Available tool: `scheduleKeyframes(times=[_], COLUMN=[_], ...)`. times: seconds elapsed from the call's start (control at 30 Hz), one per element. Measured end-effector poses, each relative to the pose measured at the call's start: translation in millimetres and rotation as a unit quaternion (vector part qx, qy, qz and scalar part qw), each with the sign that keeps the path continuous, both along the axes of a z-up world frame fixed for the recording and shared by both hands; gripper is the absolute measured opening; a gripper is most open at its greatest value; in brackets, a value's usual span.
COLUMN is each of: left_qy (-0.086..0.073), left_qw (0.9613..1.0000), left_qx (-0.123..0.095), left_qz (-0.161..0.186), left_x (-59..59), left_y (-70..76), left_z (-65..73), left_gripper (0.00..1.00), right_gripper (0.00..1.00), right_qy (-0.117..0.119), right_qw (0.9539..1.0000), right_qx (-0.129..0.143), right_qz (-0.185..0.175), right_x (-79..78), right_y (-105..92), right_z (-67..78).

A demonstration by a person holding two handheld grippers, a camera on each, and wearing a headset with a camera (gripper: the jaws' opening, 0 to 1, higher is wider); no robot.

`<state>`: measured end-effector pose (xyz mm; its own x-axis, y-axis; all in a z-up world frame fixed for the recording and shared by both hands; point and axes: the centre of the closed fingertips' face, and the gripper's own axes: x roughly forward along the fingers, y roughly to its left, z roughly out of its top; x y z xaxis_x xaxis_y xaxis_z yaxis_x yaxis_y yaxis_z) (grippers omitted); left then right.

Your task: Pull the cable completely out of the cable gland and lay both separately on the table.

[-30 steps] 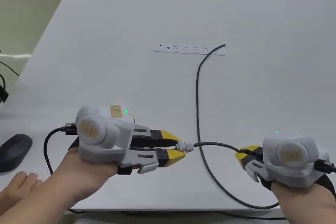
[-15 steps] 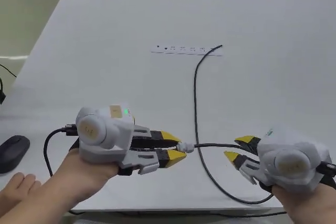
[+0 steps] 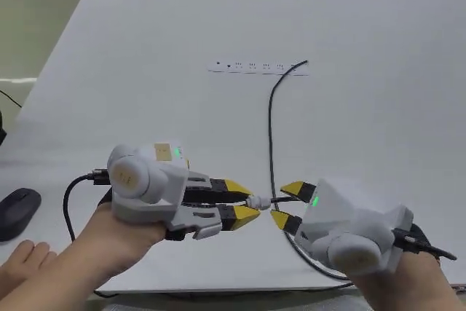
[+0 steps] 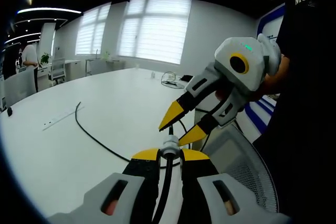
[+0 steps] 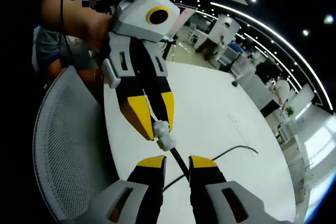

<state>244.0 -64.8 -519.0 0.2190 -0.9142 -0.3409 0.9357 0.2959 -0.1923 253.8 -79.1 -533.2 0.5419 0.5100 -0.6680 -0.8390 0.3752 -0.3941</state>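
Over the last second we are bringing the right claw (image 3: 286, 205) in from the right along the cable (image 3: 270, 118). It is now sitting just beside the left claw (image 3: 247, 205) instead of well out to the right. Its yellow jaws are standing apart, one on each side of the black cable, and are not pinching it. In the right gripper view the cable is running up through the gap between them.

We are clamping the white cable gland (image 3: 255, 202) in the yellow tips of the left claw, pointing it towards the right claw. In the left gripper view the gland is sitting right between those tips, with the cable passing back between the jaws. The cable is still sitting in the gland, and we are holding both just above the near part of the bench (image 3: 145, 92).

Past the right claw the cable is curving towards the near edge. It is then running away across the bench to a white power strip (image 3: 258, 68). A dark mouse (image 3: 18, 211) is lying near the left edge. A mesh chair (image 5: 63, 145) is showing below the bench in the right gripper view.
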Motion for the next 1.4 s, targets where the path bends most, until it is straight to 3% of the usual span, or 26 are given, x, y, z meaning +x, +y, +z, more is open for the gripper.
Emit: scheduleKeyframes(times=[0.33, 0.73, 0.97, 1.4], left_qy=[-0.005, -0.009, -0.011, -0.016], left_qw=[1.0000, 0.9999, 0.9999, 0.9998], left_qx=[0.002, 0.008, 0.008, 0.009], left_qz=[-0.002, -0.003, -0.001, 0.004], left_x=[0.5, 2.7, 4.6, 7.3], left_y=[0.2, 0.9, 1.8, 5.2], left_z=[0.1, -1.2, -1.1, -0.2], left_gripper=[0.15, 0.15, 0.15, 0.15], right_gripper=[0.03, 0.02, 0.02, 0.02], right_qy=[-0.002, 0.038, 0.072, 0.100], right_qw=[1.0000, 0.9974, 0.9887, 0.9697], right_qx=[0.004, 0.036, 0.071, 0.101], right_qz=[0.001, -0.050, -0.111, -0.198], right_x=[4.0, 7.3, 12.3, 23.6], right_y=[-1.4, -15.3, -28.6, -67.4], right_z=[0.5, -7.4, -14.3, -37.6])
